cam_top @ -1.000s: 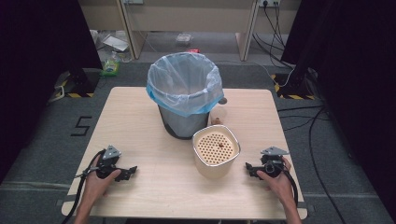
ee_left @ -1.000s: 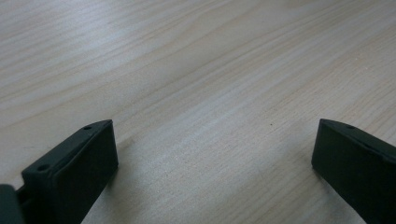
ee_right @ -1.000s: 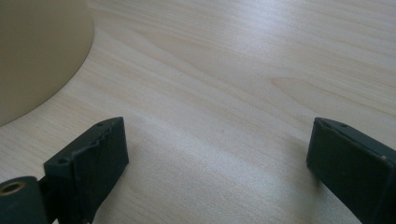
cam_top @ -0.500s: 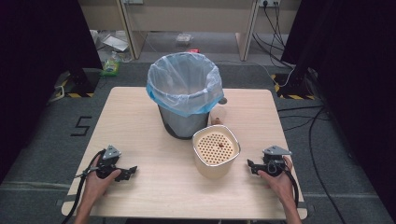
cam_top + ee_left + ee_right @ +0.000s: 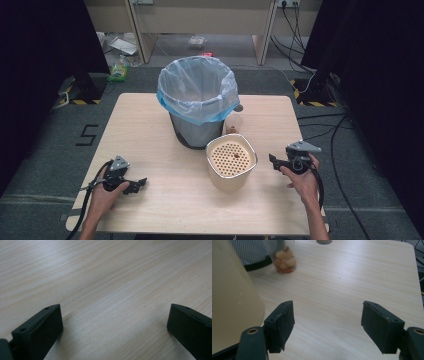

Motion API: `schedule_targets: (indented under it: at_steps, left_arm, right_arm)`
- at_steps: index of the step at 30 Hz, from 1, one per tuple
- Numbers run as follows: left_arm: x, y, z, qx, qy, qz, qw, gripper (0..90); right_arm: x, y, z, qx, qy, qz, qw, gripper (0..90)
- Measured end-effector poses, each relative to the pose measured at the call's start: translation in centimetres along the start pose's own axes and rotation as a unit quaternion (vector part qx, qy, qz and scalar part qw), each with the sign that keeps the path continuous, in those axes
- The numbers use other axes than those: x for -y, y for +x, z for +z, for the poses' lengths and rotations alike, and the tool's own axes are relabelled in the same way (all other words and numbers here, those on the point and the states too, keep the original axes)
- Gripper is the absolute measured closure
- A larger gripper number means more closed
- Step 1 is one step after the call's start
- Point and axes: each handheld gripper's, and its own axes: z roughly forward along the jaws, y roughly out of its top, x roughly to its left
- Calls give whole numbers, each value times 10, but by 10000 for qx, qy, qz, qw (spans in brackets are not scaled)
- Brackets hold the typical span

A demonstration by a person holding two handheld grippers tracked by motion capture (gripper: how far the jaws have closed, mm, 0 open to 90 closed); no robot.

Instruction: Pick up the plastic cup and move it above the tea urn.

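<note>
A single dark numeral "5" point(image 5: 88, 135) is marked on the grey floor, at about nine o'clock from the table point(image 5: 150, 115). Nothing else is legible.

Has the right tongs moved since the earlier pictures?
Yes. The right tongs moved slightly up the table and toward the cream container, which stayed put.

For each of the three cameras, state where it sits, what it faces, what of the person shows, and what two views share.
High view: above the person's side, looking down on the pale wooden table; both forearms show.
Left gripper view: rides the left gripper, open, facing bare wood.
Right gripper view: rides the right gripper, open, facing the cream perforated-top container.
Shared: high and right gripper views both show that container.
</note>
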Motion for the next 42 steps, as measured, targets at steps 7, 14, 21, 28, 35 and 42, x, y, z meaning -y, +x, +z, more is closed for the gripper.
schedule_targets:
  at_steps: [7, 14, 21, 28, 35, 42]
  left_arm:
    - [0, 0, 0, 1, 4, 2, 10000, 0]
    - [0, 0, 0, 1, 2, 3, 10000, 0]
    - [0, 0, 0, 5, 2, 2, 10000, 0]
    - [0, 0, 0, 5, 2, 2, 10000, 0]
    - [0, 0, 0, 0, 6, 0, 10000, 0]
    - [0, 0, 0, 3, 3, 0, 10000, 0]
  right_arm:
    - [-26, -2, 2, -25, -153, 50, 9999, 325]
    - [-58, 1, 16, -158, -86, -75, 9998, 366]
    - [-83, 3, 34, -219, -28, -102, 9997, 416]
    - [-104, 14, 47, -299, 18, -171, 9994, 448]
    - [-122, 27, 70, -433, 159, -314, 9984, 471]
    - [-132, 33, 90, -410, 336, -368, 9979, 502]
